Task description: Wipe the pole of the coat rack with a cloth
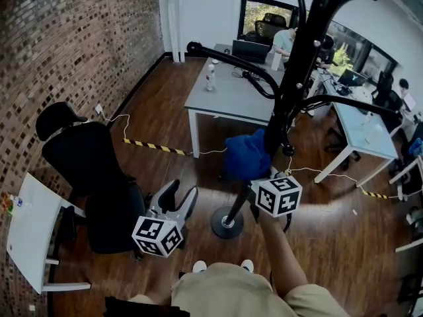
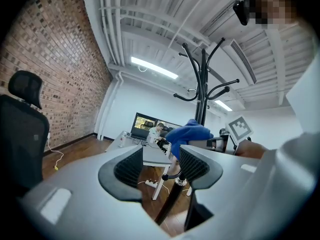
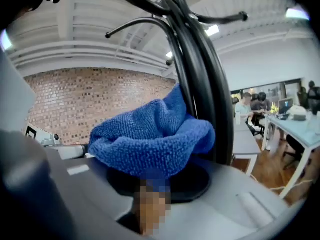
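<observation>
Right gripper [image 3: 156, 176] pinches the blue cloth [image 3: 150, 139] against the coat rack pole [image 3: 207, 99]; left gripper [image 2: 161, 166] hangs spread, empty

Your left gripper [image 1: 180, 193] is held low, its fingers spread apart with nothing between them. Your right gripper [image 3: 152, 179], with the forearm [image 1: 281, 253] extended forward, has its fingers closed on the blue cloth [image 3: 150, 134].

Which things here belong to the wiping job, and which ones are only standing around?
For the job: coat rack pole, blue cloth, right gripper shut on it.
Only standing around: office chair, grey table, bottle on it.
</observation>
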`<state>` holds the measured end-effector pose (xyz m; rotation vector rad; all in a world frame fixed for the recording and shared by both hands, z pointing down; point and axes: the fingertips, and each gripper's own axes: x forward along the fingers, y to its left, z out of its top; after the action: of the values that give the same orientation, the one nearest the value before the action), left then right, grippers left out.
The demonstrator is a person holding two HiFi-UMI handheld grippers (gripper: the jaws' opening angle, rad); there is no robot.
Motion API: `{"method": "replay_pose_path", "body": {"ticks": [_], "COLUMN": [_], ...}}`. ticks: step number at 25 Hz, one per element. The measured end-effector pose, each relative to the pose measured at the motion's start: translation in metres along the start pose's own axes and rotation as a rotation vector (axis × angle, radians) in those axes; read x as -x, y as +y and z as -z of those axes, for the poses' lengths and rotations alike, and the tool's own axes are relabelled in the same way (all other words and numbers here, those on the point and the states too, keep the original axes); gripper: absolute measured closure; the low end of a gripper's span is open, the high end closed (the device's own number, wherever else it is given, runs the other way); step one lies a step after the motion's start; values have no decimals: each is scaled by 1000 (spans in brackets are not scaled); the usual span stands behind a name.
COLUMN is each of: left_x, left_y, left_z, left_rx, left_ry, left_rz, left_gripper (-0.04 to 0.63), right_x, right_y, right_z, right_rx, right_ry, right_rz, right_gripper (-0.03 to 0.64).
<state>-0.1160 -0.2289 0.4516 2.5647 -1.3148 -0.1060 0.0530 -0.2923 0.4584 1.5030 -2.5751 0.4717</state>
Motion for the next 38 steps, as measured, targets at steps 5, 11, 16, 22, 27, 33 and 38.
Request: {"method": "replay_pose_path", "body": {"ticks": [5,11,16,22,27,33,38], "left_x": [4,10,19,22,26,28,29], "left_y": [-3,-2,1,0,3,4,9], "left_z": [6,11,13,16,16,12,12], "left_rx": [2,10,17,20,23,21,19], "left_ry": [8,13,11,8,1,-3,-5], "left_rz": [-7,-26,-46,-62,-75,-89,-114], "left_gripper": [387,387,387,388,388,388,388], "right_x": [-7,-15,-17,-2,-22,-37,-29], "right_y": [-9,-8,-6,7,5,33,85], "right_z": [50,80,95,63,83,105,83], "right_rx": [-164,-179,-181,63,406,313,311], "right_ry": [66,128,144,43,205,233,140], "right_rz": [12,28,24,46,155,-11,-238], "right_gripper": [529,528,528,528,528,529,531]}}
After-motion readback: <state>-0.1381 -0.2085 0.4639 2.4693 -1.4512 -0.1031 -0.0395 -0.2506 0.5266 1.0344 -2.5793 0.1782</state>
